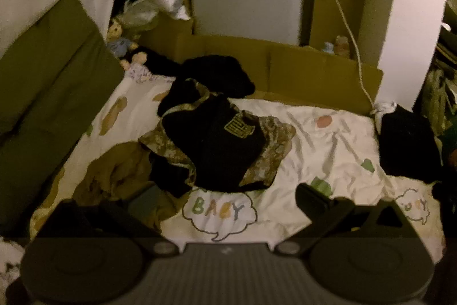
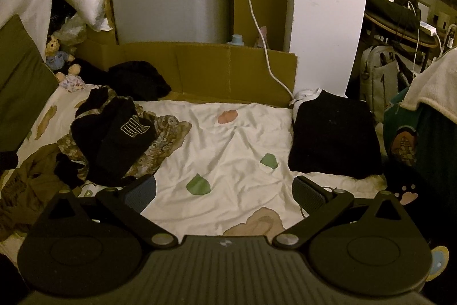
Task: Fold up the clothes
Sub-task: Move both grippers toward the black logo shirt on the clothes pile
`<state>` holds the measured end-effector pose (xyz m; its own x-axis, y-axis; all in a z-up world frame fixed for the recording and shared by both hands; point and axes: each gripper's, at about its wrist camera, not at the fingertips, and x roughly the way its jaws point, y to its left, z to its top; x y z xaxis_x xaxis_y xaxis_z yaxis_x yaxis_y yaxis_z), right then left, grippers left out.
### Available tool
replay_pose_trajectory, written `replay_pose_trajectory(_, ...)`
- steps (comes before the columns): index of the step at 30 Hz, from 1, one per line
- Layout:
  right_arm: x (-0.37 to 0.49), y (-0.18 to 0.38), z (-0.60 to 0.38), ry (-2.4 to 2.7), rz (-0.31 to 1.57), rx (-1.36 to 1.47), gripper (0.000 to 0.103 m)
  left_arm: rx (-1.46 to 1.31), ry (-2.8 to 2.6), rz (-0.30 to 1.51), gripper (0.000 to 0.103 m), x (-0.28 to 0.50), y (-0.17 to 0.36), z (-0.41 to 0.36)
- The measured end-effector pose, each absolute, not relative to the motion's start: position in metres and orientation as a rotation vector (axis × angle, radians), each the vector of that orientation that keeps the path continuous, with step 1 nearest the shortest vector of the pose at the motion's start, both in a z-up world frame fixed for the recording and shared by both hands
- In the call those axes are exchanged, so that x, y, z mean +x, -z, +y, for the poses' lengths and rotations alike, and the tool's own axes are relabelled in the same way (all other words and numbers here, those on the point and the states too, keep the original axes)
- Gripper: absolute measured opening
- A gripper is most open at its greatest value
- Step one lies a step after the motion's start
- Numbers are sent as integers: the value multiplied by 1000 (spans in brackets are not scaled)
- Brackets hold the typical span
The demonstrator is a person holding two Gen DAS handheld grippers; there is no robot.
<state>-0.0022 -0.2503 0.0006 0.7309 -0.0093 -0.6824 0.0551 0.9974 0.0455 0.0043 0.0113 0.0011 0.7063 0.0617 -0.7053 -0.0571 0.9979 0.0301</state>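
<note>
Both claws hang low over the bed with nothing between their fingers. Spread wide, the right claw (image 2: pixel 224 190) hovers above the white printed sheet (image 2: pixel 228 139). A neatly folded black garment (image 2: pixel 334 133) lies just ahead of its right finger, at the sheet's edge. Ahead of its left finger sits a crumpled pile: a black top with a pale emblem (image 2: pixel 122 136) over a camouflage-patterned piece (image 2: pixel 162 139), and a brown garment (image 2: pixel 31 185) beside that finger.

Over on the other side, the left claw (image 1: pixel 225 205) is spread too, and the same black top (image 1: pixel 222 147) lies directly ahead of it, just beyond a "BABY" speech bubble (image 1: pixel 220 210) printed on the sheet. The brown garment (image 1: pixel 114 170) lies by its left finger. Beyond the pile, another dark heap (image 1: pixel 220 73) rests against a cardboard wall (image 1: pixel 314 73).
</note>
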Motion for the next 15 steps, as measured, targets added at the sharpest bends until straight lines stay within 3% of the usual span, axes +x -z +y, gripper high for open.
replay_pose_trajectory(15,9,14,-254,18,743,87,103,17,-98,770,103,11,-3,10)
